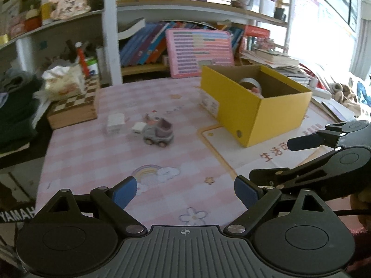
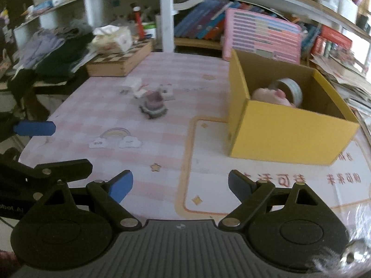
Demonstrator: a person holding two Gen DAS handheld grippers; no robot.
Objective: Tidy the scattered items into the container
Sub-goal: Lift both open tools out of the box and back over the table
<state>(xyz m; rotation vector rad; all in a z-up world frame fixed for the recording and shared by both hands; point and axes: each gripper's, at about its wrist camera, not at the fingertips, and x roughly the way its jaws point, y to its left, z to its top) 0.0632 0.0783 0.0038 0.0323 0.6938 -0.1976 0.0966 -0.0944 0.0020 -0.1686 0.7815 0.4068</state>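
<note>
Looking along our two tools, we see a table [image 1: 92, 157] under a smooth pink-and-white checked cover printed with a rainbow, clouds, stars and a flower. Our left gripper [image 1: 185, 193] stands released, its blue-padded jaws spread wide over the cover with nothing between them. Our right gripper [image 2: 180, 186] is likewise spread and empty above the cover, its black linkage arms hinged on round metal pins.

On the right side of the table sits the container, a yellow box [image 1: 273, 115] of stiff card, rectangular, open on top, with a plain brown inside and a pale label on one short side. Inside it, the right wrist view shows a roll of tape [image 2: 291, 88] standing on edge and a soft, rounded pink thing [image 2: 271, 96] beside it.

Left of the box, well apart from it, the scattered items lie close together near the middle of the table. A small toy truck [image 1: 158, 133] of grey and mauve plastic stands on dark wheels. Just beside it is a small white blocky piece [image 1: 138, 127], and a little further left a larger white block [image 1: 115, 121]; both are blurred, so we cannot tell their make. Something small and pinkish [image 1: 150, 117] sits right behind the truck.

At the table's far left corner a wooden chessboard case [image 1: 74, 106] with a checkered top carries a crumpled soft tissue pack [image 1: 62, 81]. A flat pink board [image 1: 199, 52] with coloured rows leans against shelved books behind the box.
</note>
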